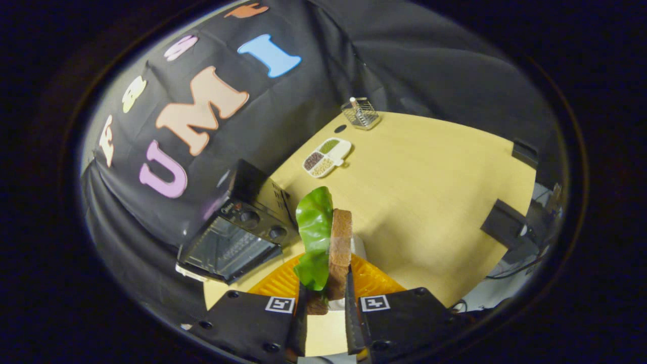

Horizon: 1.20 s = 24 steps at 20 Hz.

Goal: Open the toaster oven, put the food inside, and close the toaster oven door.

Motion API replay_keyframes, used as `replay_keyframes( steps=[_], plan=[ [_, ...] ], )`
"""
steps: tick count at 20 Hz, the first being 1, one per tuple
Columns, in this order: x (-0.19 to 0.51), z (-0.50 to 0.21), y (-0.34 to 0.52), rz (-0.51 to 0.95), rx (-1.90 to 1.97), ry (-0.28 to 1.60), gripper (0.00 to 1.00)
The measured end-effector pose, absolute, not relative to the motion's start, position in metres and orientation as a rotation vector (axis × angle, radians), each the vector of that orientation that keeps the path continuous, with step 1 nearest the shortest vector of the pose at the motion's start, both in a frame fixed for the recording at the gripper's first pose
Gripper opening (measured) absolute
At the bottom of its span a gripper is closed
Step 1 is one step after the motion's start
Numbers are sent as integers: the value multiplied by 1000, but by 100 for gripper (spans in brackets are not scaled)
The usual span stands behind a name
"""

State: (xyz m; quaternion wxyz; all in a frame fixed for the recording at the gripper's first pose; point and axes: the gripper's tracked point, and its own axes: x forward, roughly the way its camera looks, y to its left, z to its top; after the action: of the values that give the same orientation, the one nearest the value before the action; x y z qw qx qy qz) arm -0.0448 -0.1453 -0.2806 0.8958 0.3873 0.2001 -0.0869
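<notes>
claw (326,303): clamped on sandwich (328,242), both fingers pressing, held upright on edge
oven (237,232): ahead-left of claw on counter (429,202), door looks shut
next: prob. needs door opened first

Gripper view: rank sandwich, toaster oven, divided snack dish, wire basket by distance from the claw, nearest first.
1. Sandwich: clamped between the claw fingers, above the orange tray.
2. Toaster oven: just ahead, left of the fingers, door closed.
3. Divided snack dish: farther across the table.
4. Wire basket: farthest, at the table's back edge.
</notes>
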Motion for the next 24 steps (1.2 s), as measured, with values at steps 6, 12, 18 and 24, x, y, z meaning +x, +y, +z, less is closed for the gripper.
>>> replay_keyframes(
  steps=[6, 12, 18, 24],
  plan=[
    [-39, -276, -101, -249, 1031, 303, 33],
    [-8, -274, -7, -240, 1166, 237, 33],
    [41, -260, 70, -165, 1239, 171, 33],
    [86, -263, 103, -161, 1223, 142, 33]
  ],
)
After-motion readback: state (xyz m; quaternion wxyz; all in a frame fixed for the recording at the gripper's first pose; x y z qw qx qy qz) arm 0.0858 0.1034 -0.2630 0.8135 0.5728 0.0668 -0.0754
